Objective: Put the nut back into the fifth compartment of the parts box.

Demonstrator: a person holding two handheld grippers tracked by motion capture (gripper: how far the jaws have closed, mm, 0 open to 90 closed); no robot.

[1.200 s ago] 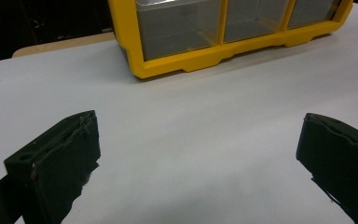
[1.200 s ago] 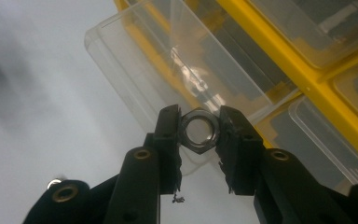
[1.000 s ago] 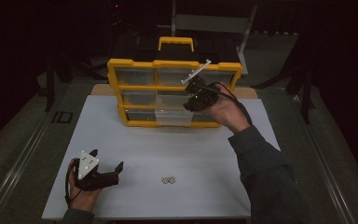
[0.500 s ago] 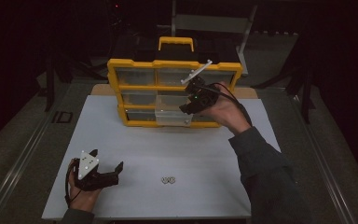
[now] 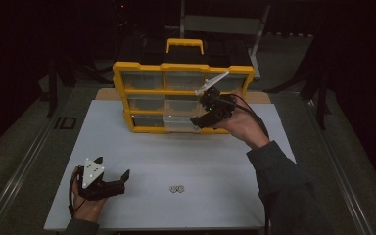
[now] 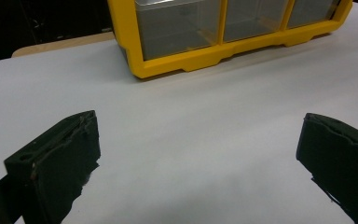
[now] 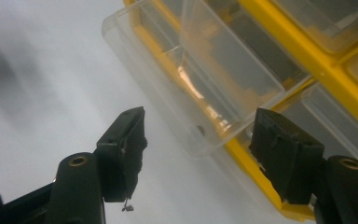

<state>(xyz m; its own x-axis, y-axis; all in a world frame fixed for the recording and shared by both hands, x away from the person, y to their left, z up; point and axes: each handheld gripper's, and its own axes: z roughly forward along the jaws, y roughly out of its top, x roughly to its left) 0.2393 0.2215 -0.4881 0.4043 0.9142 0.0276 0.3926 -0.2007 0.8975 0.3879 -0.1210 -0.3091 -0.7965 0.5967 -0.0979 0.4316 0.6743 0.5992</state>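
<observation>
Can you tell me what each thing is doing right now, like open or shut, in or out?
Clear plastic drawer in the bottom row: pulled partly out, looks empty.
Yellow plastic drawer cabinet: upright on the white table, other drawers pushed in.
Right gripper: jaws have just been opening, at the drawer's front but not pressing it.
Left gripper: jaws wide open, holding nothing.
Small metal piece: lying loose on the table.

Small pale item on the table, right of the left gripper: too small to identify. Organizer cut off by the top edge ahead of the left jaws. Pulled-out clear drawer beyond the right gripper: contents can't be made out through glare, far end cropped.
</observation>
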